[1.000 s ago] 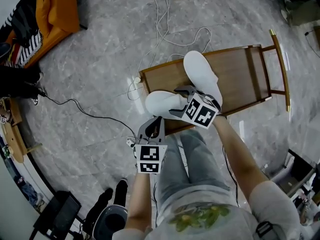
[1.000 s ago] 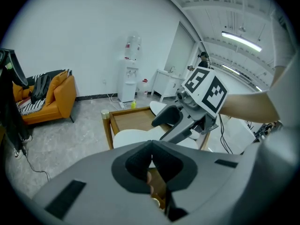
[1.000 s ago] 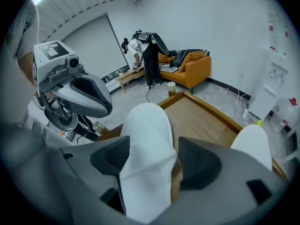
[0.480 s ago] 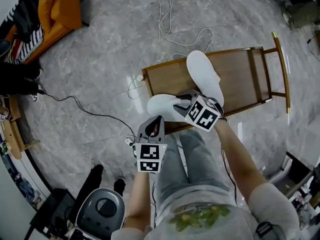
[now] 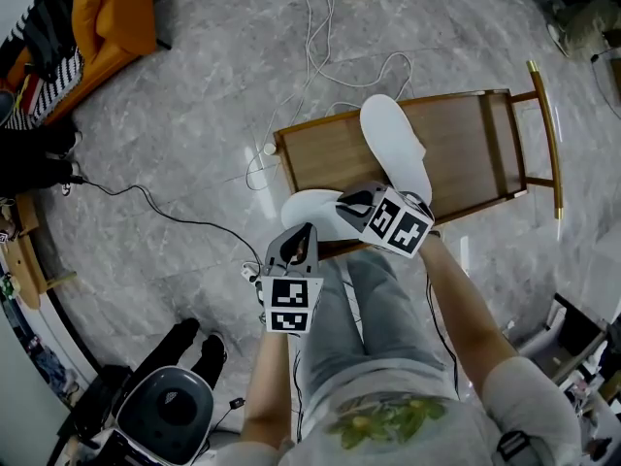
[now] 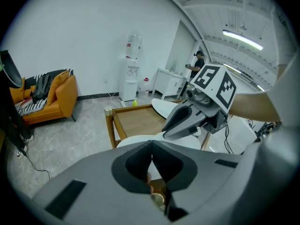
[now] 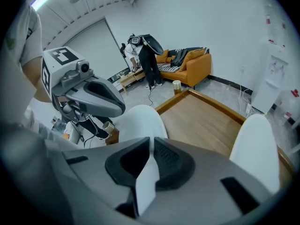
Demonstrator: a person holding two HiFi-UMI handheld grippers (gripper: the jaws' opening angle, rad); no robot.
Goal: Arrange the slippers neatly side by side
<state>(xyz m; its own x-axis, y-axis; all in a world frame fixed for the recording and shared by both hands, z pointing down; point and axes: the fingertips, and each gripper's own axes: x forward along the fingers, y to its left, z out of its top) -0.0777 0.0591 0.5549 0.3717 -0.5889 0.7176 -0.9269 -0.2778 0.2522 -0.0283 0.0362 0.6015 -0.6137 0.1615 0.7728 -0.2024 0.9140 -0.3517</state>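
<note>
Two white slippers lie on a low wooden table (image 5: 475, 134). The far slipper (image 5: 393, 144) stretches along the table's middle. The near slipper (image 5: 309, 205) sits at the front left corner. My right gripper (image 5: 343, 203) is over the near slipper, jaws closing, with a strip of the white slipper (image 7: 146, 175) pinched between its pads. The far slipper (image 7: 255, 144) shows at the right of that view. My left gripper (image 5: 302, 233) hovers just off the table's front edge, shut with nothing in it (image 6: 151, 154), pointing at the near slipper (image 6: 192, 142).
White cables (image 5: 320, 47) trail over the grey marble floor beyond the table. An orange sofa (image 5: 116, 17) stands at the far left. A round grey machine (image 5: 170, 416) and a person's dark legs (image 5: 199, 352) are at the lower left. My own legs (image 5: 374, 309) are under the grippers.
My right gripper has shifted slightly left and its jaws have closed onto the near slipper. The grey machine and the person's legs at lower left have moved. My left gripper has barely moved.
</note>
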